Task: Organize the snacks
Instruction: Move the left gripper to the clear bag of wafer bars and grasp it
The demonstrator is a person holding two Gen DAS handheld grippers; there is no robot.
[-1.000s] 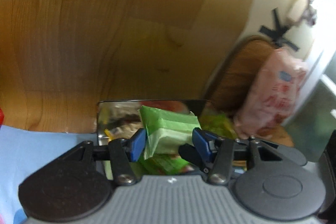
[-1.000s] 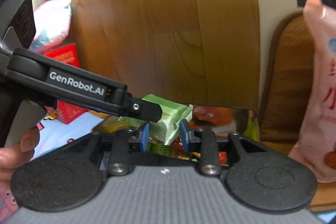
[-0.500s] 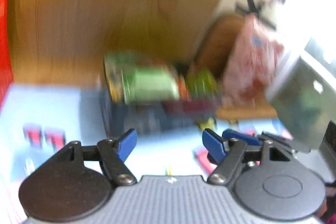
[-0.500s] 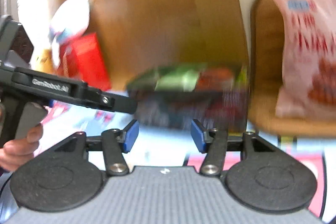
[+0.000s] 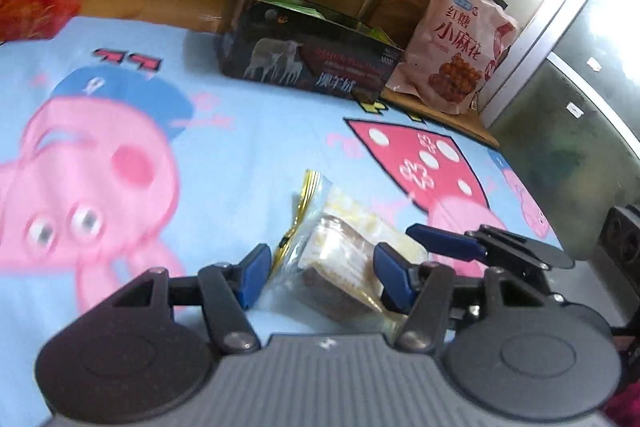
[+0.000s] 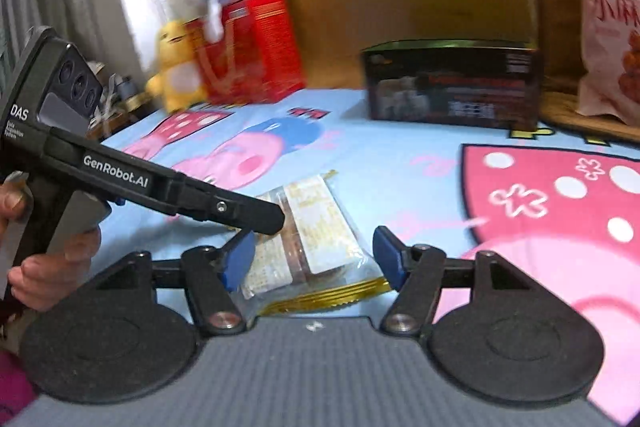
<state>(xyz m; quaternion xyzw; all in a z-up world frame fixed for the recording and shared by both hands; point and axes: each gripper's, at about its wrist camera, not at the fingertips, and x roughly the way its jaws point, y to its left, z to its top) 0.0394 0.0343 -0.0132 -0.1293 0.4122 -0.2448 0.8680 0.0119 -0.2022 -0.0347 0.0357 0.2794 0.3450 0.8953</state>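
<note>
both tongs have left the green packet in the dark open snack box at the bed's far edge. left tongs are closing, right tongs opening, around a clear-wrapped brown cake lying mid-bed, not yet gripped.

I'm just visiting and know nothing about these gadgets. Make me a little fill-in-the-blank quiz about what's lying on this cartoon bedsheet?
1. The clear-wrapped brown cake snack lies on a light ____ cartoon sheet.
2. The tall pink snack bag stands on the ____ side of the dark open-topped box in both views.
3. The yellow plush toy sits beside a ____ carton.

Missing words: blue; right; red
</note>
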